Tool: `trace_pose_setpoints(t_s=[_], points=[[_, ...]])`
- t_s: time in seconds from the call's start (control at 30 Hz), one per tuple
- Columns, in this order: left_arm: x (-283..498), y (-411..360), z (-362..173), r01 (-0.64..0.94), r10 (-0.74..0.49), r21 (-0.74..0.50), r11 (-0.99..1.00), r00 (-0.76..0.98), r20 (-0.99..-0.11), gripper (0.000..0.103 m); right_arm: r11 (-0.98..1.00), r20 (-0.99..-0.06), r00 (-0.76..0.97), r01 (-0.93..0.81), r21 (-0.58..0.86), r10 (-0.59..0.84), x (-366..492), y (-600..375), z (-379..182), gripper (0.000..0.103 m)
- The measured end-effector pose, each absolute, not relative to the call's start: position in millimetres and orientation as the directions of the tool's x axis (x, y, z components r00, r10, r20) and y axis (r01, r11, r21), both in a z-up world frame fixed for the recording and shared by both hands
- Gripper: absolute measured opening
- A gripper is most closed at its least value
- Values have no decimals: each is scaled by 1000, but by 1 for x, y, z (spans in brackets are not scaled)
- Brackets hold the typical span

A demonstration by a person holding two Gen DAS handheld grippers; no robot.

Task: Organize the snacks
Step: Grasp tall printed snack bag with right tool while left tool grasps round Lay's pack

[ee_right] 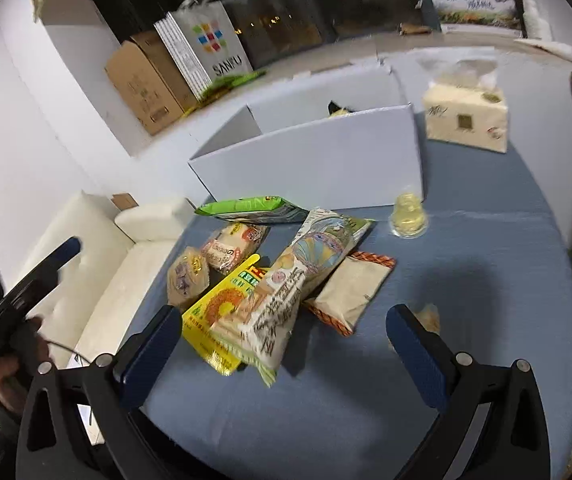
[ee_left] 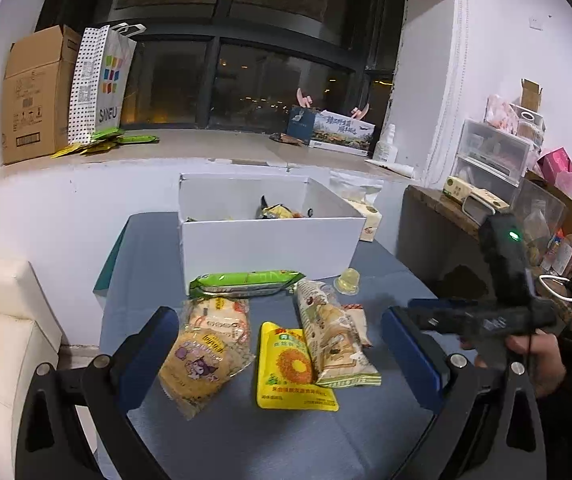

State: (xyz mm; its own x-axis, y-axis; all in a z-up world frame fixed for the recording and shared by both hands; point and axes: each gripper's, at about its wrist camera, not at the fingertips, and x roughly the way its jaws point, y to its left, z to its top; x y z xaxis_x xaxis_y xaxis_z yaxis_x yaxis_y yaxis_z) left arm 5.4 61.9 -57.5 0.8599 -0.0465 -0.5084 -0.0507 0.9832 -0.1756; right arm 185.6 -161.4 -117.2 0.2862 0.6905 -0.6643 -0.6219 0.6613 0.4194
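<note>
A: What sits nearest the left gripper [ee_left: 279, 344]?

B: Its jaws are spread wide and hold nothing. Between them on the blue bench [ee_left: 245, 440] lie a yellow pouch [ee_left: 292, 372] with a sunflower print and, to its left, a round cake in clear wrap [ee_left: 195, 364] with a purple cartoon label.

A: And the right gripper [ee_right: 281, 334]?

B: Also wide open and empty, hovering over the same pile. A long pale packet [ee_right: 290, 280] rests across the yellow pouch and partly over a beige packet with an orange edge [ee_right: 348, 286].

A: Further back?

B: A second clear-wrapped cake [ee_left: 221, 318] touches the first one. Behind it a green packet [ee_left: 243, 280] lies just in front of the white box [ee_left: 269, 246]. A small jelly cup [ee_left: 348, 282] stands near the box's right corner, apart from the pile.

A: Is anything in the box?

B: A few wrappers show over its rim; I cannot tell what they are. A tissue pack [ee_right: 466, 118] stands to its right.

A: Beyond that?

B: A window ledge carrying a cardboard carton [ee_left: 35, 94] and a paper bag [ee_left: 99, 80].
</note>
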Motion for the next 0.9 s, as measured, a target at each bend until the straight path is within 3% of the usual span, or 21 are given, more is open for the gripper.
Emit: trace_pose_setpoints(t_s=[0.3,0.33,0.4,0.43,0.5,0.63,0.9], points=[[-3,79,-71,-100,-6,-166,981,841,-542,103,685,-754,183,-589,429,630,223,-92,-152,100],[-3,81,-73,-108,1,-162,981,837,-548,103,685,-770,172,-599,414,615,223,-84,-156,95],[-5,86,-75,-117,7,-166,979,834,-551,103,684,-799,160,-629,370,580,219,-71,-166,57],[-6,89,-76,-117,1,-175,978,834,-551,103,687,-808,162,-635,354,566,217,-69,-170,54],[-8,91,-78,-119,1,-177,977,833,-553,103,697,-827,163,-637,328,538,216,-66,-179,32],[-8,94,-83,-107,6,-146,984,825,-565,103,688,-809,185,-649,325,557,211,-77,-172,30],[27,100,-118,10,-73,-99,995,741,-668,103,650,-669,282,-648,396,688,190,-145,-114,30]])
